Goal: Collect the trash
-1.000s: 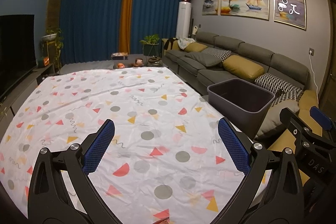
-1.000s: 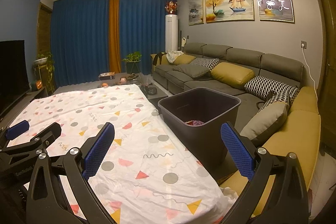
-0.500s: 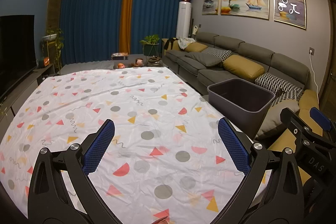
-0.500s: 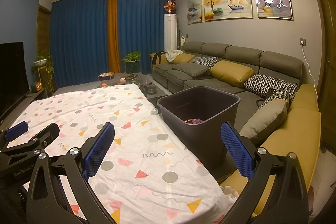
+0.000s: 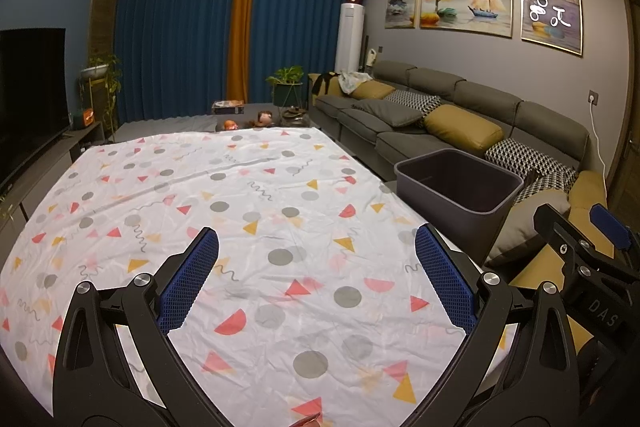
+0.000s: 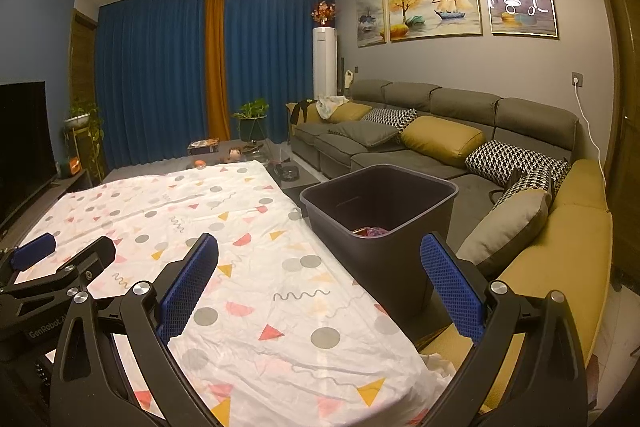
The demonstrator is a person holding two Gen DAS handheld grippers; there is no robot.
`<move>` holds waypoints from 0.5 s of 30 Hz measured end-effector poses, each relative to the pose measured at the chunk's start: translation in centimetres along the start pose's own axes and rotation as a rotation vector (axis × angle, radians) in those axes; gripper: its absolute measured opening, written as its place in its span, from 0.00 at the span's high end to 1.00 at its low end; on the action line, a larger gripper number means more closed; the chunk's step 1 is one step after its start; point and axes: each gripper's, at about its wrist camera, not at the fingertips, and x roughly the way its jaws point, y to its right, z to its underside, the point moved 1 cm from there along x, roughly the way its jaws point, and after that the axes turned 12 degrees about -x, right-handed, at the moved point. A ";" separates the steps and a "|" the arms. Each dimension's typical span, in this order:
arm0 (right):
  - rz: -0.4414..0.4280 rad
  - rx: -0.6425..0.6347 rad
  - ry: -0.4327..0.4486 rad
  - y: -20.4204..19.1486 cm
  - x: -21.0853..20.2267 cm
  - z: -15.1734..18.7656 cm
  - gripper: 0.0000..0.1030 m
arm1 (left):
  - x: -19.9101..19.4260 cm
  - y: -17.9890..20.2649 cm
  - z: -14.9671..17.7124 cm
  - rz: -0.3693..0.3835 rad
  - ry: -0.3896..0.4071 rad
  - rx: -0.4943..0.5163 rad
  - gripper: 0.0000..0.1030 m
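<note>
Two grippers, my left gripper (image 5: 316, 283) and right gripper (image 6: 320, 283), jaws spread, empty; grey trash bin (image 6: 380, 223) ahead of my right jaws.

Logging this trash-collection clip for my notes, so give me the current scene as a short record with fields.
left gripper: open, holding nothing, over the table
right gripper: open, holding nothing
table: covered by a white cloth with coloured shapes; no loose trash seen on it
bin: dark, open-topped, beside the table's right edge
bin contents: some colourful trash at the bottom
sofa: grey, behind the bin
</note>
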 end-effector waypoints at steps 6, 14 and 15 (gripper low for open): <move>0.000 0.002 -0.002 -0.1 0.0 -0.1 0.05 | -0.1 0.0 0.0 0.006 0.001 0.000 0.06; -0.002 0.001 0.000 -0.1 0.1 -0.1 0.05 | -0.1 0.0 0.0 0.005 0.002 0.000 0.06; -0.002 0.001 0.000 -0.2 0.1 -0.1 0.06 | -0.2 0.0 0.0 0.006 0.002 0.000 0.06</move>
